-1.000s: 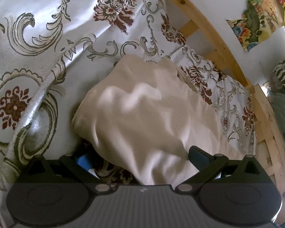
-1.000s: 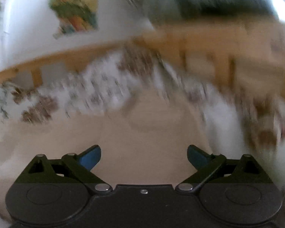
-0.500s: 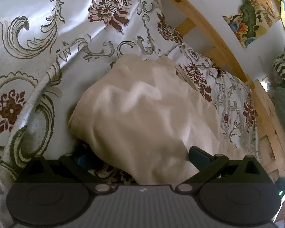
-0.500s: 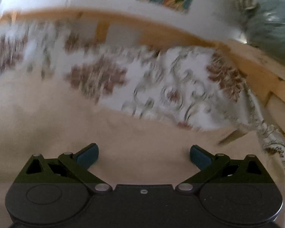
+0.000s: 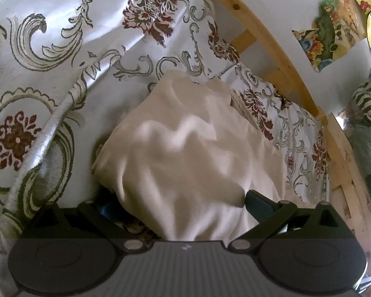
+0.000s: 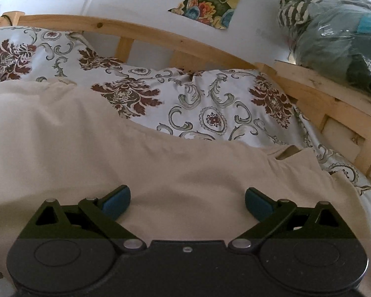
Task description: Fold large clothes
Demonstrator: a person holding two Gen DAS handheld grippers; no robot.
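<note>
A large cream garment (image 5: 185, 153) lies on a bed with a white sheet printed with maroon flowers and grey scrolls (image 5: 49, 49). In the left wrist view its near end drapes over my left gripper (image 5: 180, 205), whose jaws stand wide apart; the left fingertip is half hidden under the cloth. In the right wrist view the cream garment (image 6: 111, 148) lies spread flat across the bed. My right gripper (image 6: 188, 198) is open and empty just above the cloth.
A wooden bed rail (image 6: 160, 37) runs along the far side by a white wall with colourful pictures (image 6: 207, 0). Plastic-wrapped bundles (image 6: 334, 37) are stacked at the right beyond the rail. The patterned sheet (image 6: 210, 104) shows past the garment.
The right wrist view swung fast and has now settled, sharp, facing the rail above the spread garment. The left view shifted only slightly; the cloth stays draped over the left gripper.
</note>
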